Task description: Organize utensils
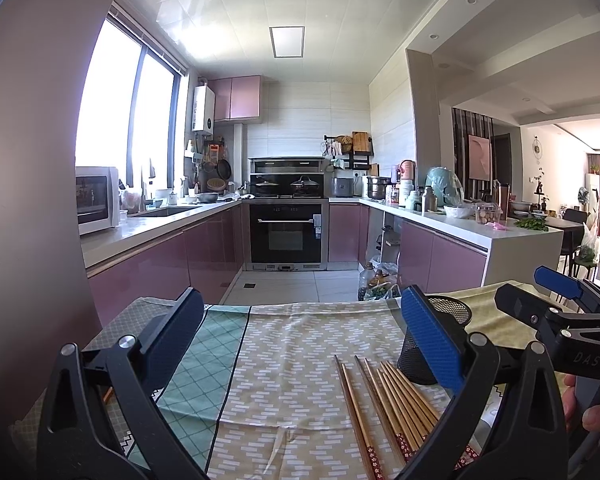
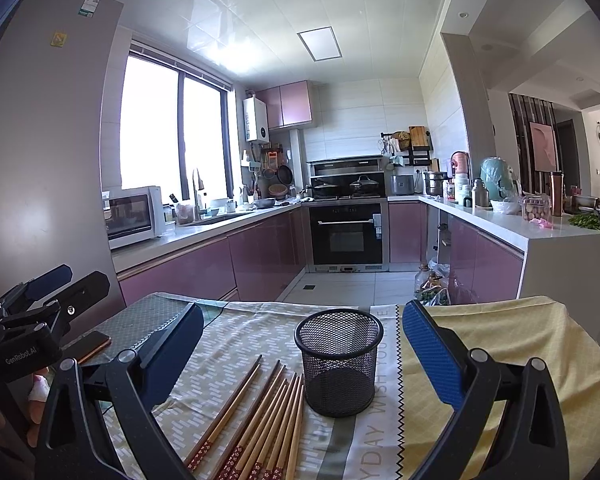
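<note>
Several wooden chopsticks (image 1: 388, 404) (image 2: 260, 420) with red patterned ends lie side by side on the patterned tablecloth (image 1: 292, 360). Just right of them stands a black mesh holder (image 2: 339, 364), upright and empty. In the left wrist view the holder (image 1: 454, 310) is partly hidden behind a blue finger pad. My left gripper (image 1: 304, 320) (image 2: 68, 280) hangs open above the cloth, left of the chopsticks. My right gripper (image 2: 304, 308) (image 1: 540, 294) is open too, facing the holder from the near side. Neither holds anything.
A phone (image 2: 88, 346) lies on the table's left part, near the left gripper. A yellow cloth (image 2: 500, 344) covers the table's right side. Beyond the far table edge lie the kitchen floor and purple cabinets (image 2: 260, 256). A person's fingers (image 1: 592, 416) show at the right edge.
</note>
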Action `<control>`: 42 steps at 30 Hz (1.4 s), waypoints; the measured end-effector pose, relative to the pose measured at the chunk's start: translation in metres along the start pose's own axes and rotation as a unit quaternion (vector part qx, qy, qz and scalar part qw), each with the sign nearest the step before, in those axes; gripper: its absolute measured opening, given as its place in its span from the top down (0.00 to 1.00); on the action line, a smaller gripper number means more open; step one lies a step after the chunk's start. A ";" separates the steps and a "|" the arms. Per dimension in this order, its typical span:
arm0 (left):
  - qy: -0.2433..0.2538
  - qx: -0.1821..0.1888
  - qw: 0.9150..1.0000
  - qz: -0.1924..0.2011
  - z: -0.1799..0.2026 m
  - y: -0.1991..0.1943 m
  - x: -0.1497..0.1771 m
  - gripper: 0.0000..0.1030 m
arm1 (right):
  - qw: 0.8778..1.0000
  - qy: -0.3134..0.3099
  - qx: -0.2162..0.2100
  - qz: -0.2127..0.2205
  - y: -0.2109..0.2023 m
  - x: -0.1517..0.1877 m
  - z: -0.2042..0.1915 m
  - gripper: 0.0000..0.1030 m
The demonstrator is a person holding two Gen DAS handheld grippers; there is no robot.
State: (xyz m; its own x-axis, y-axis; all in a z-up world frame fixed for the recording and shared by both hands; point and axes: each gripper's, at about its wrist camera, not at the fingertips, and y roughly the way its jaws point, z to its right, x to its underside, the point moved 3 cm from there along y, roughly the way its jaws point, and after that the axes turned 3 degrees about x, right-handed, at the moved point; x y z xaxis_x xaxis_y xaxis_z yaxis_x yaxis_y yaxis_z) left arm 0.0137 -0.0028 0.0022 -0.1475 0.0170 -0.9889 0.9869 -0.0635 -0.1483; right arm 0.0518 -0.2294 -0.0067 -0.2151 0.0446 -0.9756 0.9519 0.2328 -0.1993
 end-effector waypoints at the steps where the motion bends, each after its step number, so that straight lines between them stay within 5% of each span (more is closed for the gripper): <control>1: 0.000 0.000 1.000 0.000 0.000 0.000 0.000 0.06 | 1.000 0.000 0.000 0.000 0.000 0.000 0.000 0.06; 42: -0.001 0.003 1.000 -0.001 0.000 0.000 0.001 0.06 | 1.000 0.006 -0.004 0.004 0.000 0.000 -0.001 0.06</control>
State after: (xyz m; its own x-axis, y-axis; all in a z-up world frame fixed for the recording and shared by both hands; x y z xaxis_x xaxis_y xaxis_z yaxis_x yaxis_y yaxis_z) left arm 0.0140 -0.0027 0.0014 -0.1497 0.0156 -0.9886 0.9862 -0.0693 -0.1504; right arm 0.0512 -0.2290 -0.0069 -0.2110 0.0578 -0.9758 0.9517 0.2398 -0.1916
